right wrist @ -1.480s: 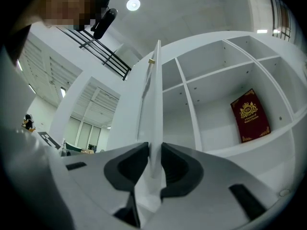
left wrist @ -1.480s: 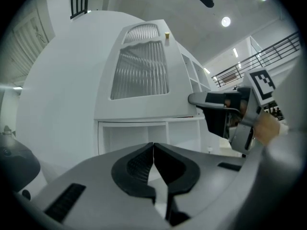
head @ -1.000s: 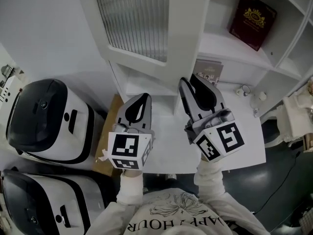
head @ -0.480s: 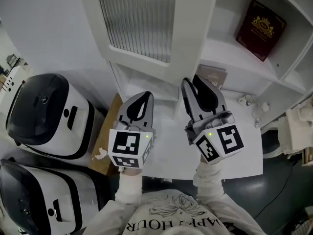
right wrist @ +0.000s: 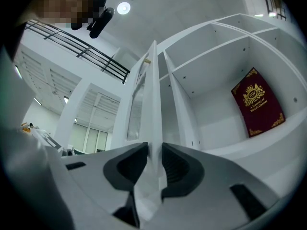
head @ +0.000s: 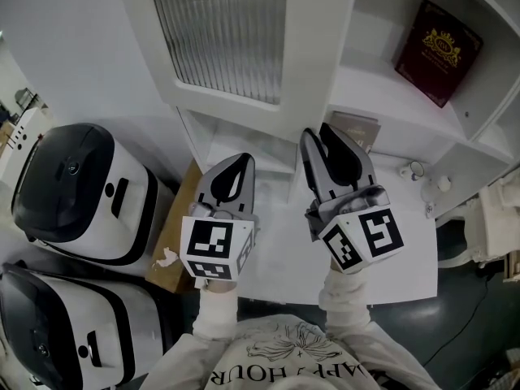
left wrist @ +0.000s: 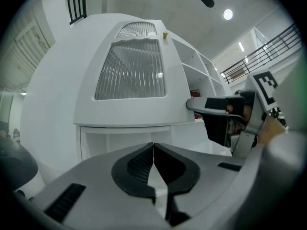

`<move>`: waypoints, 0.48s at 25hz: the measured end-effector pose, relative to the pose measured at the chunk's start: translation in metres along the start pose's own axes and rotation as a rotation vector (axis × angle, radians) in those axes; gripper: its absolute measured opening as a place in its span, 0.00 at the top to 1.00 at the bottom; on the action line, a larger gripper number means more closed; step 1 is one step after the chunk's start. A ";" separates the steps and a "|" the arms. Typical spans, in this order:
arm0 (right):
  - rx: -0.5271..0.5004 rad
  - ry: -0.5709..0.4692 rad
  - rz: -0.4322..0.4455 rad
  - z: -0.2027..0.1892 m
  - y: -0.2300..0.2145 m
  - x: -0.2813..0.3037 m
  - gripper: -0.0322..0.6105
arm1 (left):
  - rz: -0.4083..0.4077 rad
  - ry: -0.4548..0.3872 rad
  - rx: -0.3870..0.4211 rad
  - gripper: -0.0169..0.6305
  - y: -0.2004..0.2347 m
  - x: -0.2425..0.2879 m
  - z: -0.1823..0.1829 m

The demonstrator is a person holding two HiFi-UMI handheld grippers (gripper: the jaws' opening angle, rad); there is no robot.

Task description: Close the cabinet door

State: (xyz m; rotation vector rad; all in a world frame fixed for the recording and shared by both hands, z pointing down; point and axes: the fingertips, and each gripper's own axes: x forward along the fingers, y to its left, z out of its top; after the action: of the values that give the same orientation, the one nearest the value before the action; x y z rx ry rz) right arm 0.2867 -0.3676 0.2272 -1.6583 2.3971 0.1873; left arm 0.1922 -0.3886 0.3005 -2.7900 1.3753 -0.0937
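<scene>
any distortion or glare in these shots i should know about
Left gripper view: heavy fisheye bows the cabinet door into a dome, corners go black, a ceiling lamp glares. Right gripper view: same bowing on the shelves; the door edge clamped in the right gripper looks soft up close. Head view: even light, mild curve, sharp.

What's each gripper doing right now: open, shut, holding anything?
Left gripper: jaws shut, nothing between them.
Right gripper: jaws closed on the edge of the cabinet door.
</scene>
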 end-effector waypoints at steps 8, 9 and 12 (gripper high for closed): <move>-0.025 -0.003 -0.024 -0.002 -0.015 0.009 0.80 | 0.013 0.007 -0.002 0.97 0.003 0.014 -0.002; -0.026 -0.004 -0.024 -0.002 -0.016 0.010 0.80 | 0.015 0.008 -0.003 0.97 0.003 0.015 -0.003; -0.038 -0.007 -0.034 -0.003 -0.021 0.013 0.80 | 0.020 0.012 -0.005 0.97 0.005 0.019 -0.005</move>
State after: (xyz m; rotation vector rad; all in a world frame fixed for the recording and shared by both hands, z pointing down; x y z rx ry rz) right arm 0.3016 -0.3872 0.2273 -1.7103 2.3727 0.2340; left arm 0.1998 -0.4065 0.3059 -2.7833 1.4076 -0.1077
